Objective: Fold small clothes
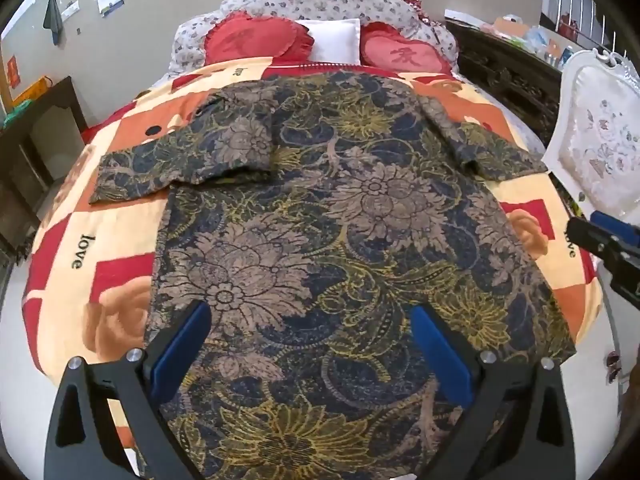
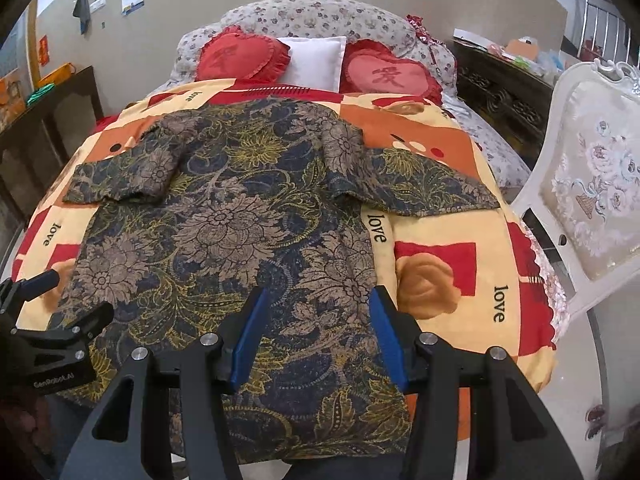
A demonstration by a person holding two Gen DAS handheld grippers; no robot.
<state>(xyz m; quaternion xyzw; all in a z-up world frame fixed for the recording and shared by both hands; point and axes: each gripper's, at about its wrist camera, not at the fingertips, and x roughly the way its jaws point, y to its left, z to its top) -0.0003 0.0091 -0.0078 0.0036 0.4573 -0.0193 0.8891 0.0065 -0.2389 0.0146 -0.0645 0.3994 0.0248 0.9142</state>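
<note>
Left wrist view shows the patterned shirt [image 1: 320, 216] spread flat on the bed [image 1: 100, 248], sleeves out to both sides and hem nearest the person, a layout that suits folding from the bottom or sides. The left tongs [image 1: 310, 318] hover above the hem area with jaws spread wide, holding nothing. The right tongs [image 2: 316, 308] also stand apart and empty, over the shirt's right lower edge, likely lining up for a first pinch of fabric.
</note>
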